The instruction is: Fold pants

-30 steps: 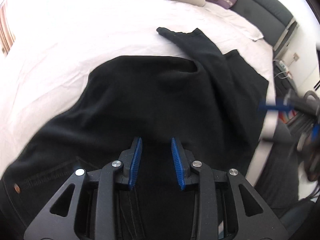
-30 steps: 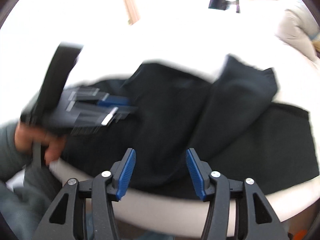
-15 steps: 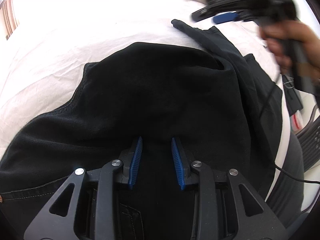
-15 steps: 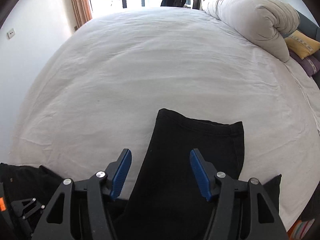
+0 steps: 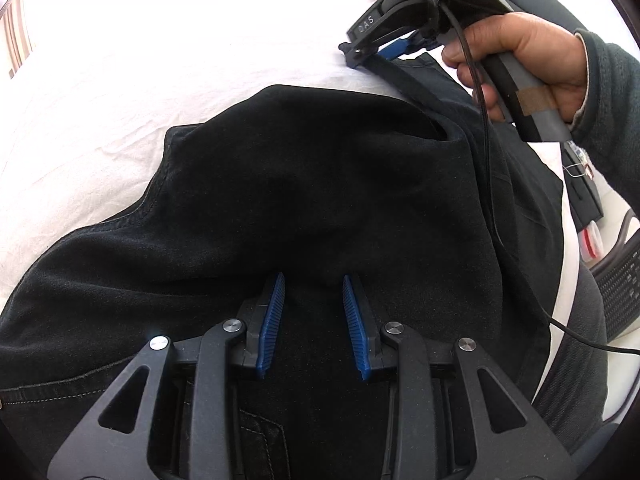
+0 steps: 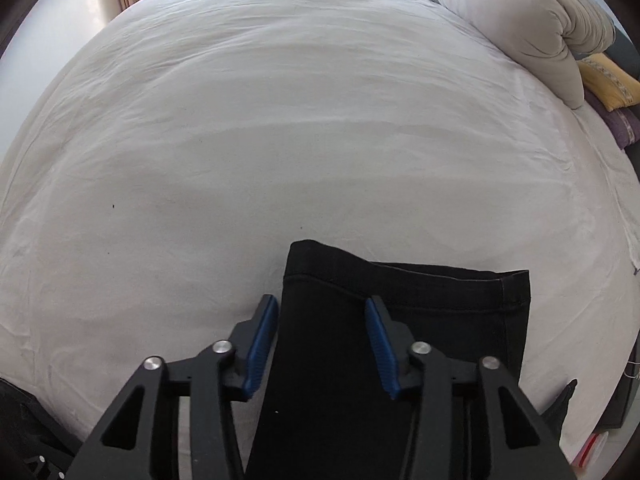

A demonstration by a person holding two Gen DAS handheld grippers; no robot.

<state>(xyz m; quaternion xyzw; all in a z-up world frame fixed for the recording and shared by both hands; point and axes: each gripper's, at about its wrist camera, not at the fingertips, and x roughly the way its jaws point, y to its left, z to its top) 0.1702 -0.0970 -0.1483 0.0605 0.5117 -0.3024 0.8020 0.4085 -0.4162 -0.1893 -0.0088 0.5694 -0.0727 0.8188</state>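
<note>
From the left wrist, the black pants (image 5: 320, 184) are seen spread on the white bed (image 5: 160, 60), the left gripper (image 5: 313, 280) held apart over the seat; the right gripper (image 5: 394, 48) is seen at the far leg. From the right wrist, the right gripper (image 6: 321, 308), jaws apart, is placed astride the leg hem (image 6: 400, 280); the hem is judged about to be gripped, so closing is called for next; no containers are visible.

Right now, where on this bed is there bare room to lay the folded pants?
The bare white sheet beyond the pant-leg hems, toward the rolled duvet, is wide open. The near edge is crowded: the black pants spread there, under the left gripper and right gripper.
</note>
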